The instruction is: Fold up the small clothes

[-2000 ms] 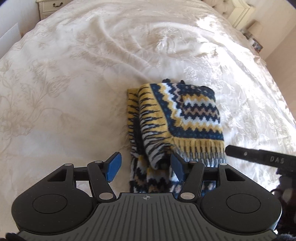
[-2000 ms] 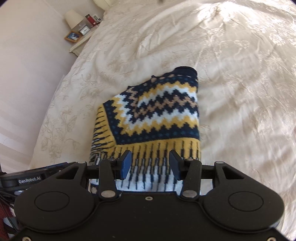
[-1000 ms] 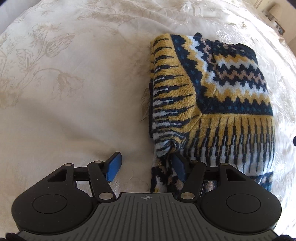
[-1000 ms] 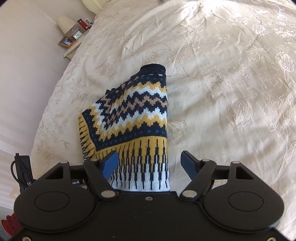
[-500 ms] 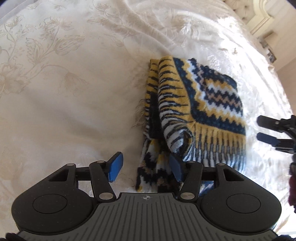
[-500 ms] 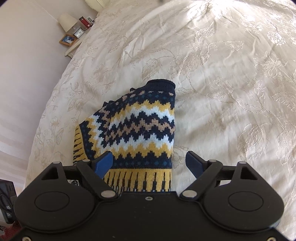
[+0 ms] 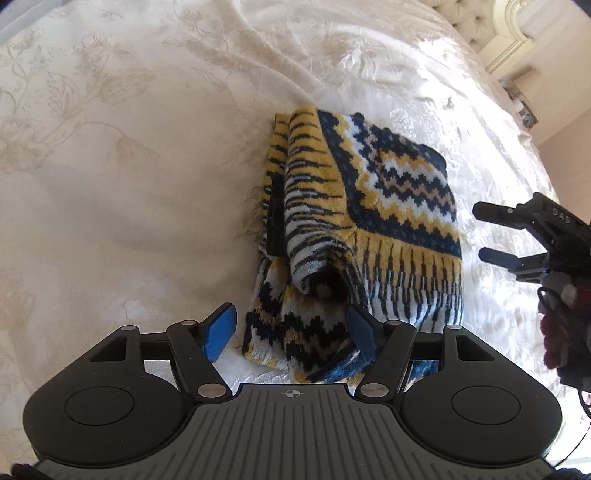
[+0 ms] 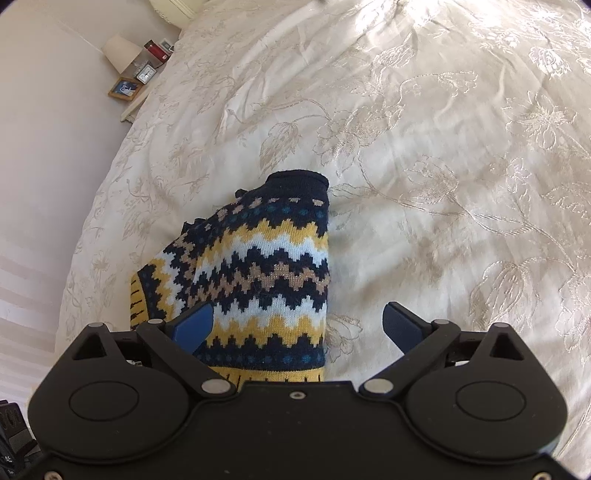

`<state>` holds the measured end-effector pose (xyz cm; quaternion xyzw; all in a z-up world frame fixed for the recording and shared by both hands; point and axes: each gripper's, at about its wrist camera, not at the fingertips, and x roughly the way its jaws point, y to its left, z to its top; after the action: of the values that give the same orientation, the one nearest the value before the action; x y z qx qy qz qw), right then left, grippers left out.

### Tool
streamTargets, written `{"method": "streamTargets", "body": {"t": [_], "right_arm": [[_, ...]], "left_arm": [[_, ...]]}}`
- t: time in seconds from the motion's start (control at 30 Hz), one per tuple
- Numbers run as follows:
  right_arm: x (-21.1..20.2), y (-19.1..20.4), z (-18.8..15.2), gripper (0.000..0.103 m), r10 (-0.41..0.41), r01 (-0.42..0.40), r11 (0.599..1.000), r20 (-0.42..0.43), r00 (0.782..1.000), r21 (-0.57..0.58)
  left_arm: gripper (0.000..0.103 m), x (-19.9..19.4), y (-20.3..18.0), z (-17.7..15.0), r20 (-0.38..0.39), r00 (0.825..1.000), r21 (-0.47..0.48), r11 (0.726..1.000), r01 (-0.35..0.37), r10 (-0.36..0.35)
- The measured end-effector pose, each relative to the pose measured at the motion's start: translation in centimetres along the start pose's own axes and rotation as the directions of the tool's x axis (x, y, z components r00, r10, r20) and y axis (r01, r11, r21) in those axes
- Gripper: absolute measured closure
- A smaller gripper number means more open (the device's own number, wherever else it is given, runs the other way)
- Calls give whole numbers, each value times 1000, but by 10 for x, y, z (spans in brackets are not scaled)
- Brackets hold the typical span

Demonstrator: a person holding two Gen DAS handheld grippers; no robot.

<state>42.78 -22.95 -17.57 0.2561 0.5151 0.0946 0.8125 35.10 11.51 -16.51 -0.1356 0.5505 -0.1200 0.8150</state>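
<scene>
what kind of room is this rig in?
Most likely a bedroom: the folded sweater lies on a bed with a cream floral bedspread, a tufted headboard behind, and a nightstand with lamp and small clock.

Knit wool-like cloth on satin-sheen bedcover

Sweater [image 7: 369, 221]: thick fuzzy knit, matt, navy, mustard and white yarn, loose fibres at its left edge; bedspread [image 7: 129, 166]: cream woven cloth with a glossy floral damask, creased; left tongs [image 7: 291, 334]: matt black plastic, ribbed grey housing, smooth blue pads, bright metal pivot pins; right tongs [image 8: 299, 325]: the same matt black plastic, blue pads.
</scene>
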Motion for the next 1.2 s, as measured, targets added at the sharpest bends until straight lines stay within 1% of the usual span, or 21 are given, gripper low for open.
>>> {"method": "streamTargets", "body": {"t": [0.1,0.23,0.3,0.4,0.47,0.57,0.67,0.7,0.73,0.8,0.9,0.97,1.07,1.13,1.2], "right_arm": [[3,-3,2,4,9,-9,1000,0,1000,13],[8,-6,3,3,6,-6,1000,-3,1000,24],[10,-6,3,3,6,-6,1000,-6,1000,26],[12,-4,2,3,5,-4,1000,-12,1000,13],[12,-3,2,3,3,-2,1000,-14,1000,6],[12,-4,3,3,4,-4,1000,-14,1000,5],[13,-5,3,3,7,-7,1000,-15,1000,4],[14,-6,4,3,7,-7,1000,-16,1000,4],[15,-6,5,3,8,-8,1000,-18,1000,3],[18,-7,6,2,11,-11,1000,-21,1000,0],[23,-7,9,1,28,-29,1000,-24,999,-6],[26,-7,10,1,51,-51,999,-27,998,0],[32,-9,11,1,82,-82,997,-31,996,17],[36,-9,12,1,100,-99,995,-39,994,23],[42,-9,12,1,115,-114,993,-51,992,24]], "left_arm": [[36,-18,-8,-1,44,999,26,1000,-7,6],[35,-25,-27,-2,64,998,65,998,10,-14],[35,-21,-38,-4,60,998,97,995,21,-27],[34,-4,-46,-5,35,999,124,992,6,-10],[34,7,-44,-4,39,999,119,993,-20,16],[34,19,-30,0,46,995,82,992,-95,91],[34,34,-2,5,-8,989,-5,989,-150,150],[34,39,8,7,-36,989,-40,988,-147,146],[34,43,18,7,-58,991,-80,989,-128,124],[33,45,29,9,-68,994,-117,988,-96,89],[33,42,31,11,-71,996,-104,993,-60,53],[33,37,33,12,-56,998,-116,993,-3,-4],[33,30,32,8,-32,996,-121,990,77,-81],[33,34,27,4,-61,992,-95,990,100,-106],[33,43,24,2,-92,990,-80,992,95,-102]]}}
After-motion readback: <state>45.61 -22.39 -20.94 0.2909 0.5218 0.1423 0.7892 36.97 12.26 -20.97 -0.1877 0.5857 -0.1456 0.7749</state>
